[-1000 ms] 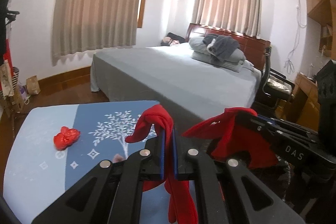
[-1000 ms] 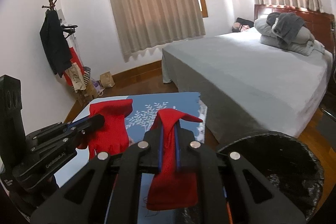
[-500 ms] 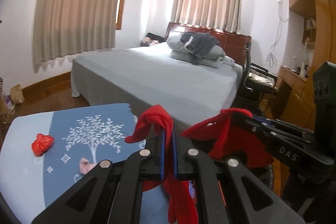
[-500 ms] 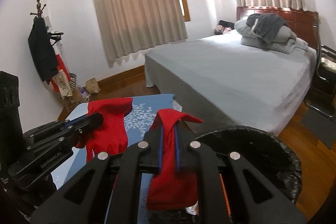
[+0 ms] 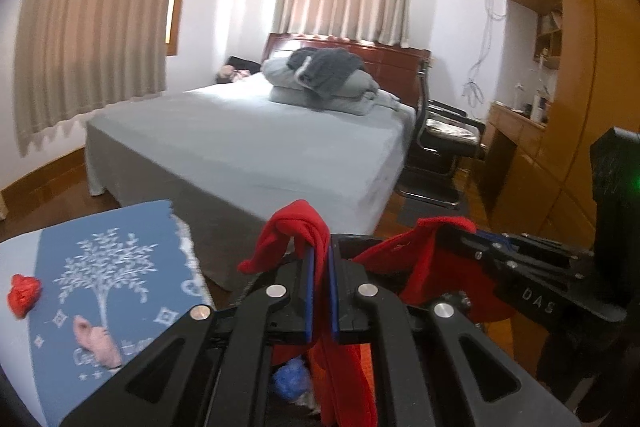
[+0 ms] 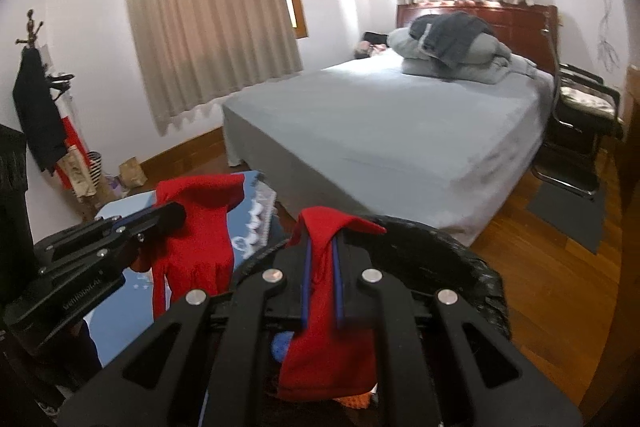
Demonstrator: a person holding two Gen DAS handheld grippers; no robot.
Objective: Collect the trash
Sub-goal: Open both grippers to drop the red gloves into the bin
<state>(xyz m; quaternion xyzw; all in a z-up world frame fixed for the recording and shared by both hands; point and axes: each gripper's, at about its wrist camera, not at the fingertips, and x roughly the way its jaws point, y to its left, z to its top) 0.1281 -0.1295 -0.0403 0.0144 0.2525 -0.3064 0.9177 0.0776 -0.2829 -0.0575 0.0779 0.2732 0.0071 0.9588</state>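
Left wrist view | right claw (image 5: 452, 227) body lettered "DAS" | pinching red cloth (image 5: 432, 267)

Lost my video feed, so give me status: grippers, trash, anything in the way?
Left gripper and right gripper: jaws shut on red cloth. Black bin just below. Red wad and pink scrap on the table. Nothing blocking.

We see the bed (image 6: 400, 131) behind the bin (image 6: 452, 259). The patterned table (image 5: 132, 267) lies left of the bin, a chair (image 6: 580, 115) right of the bed
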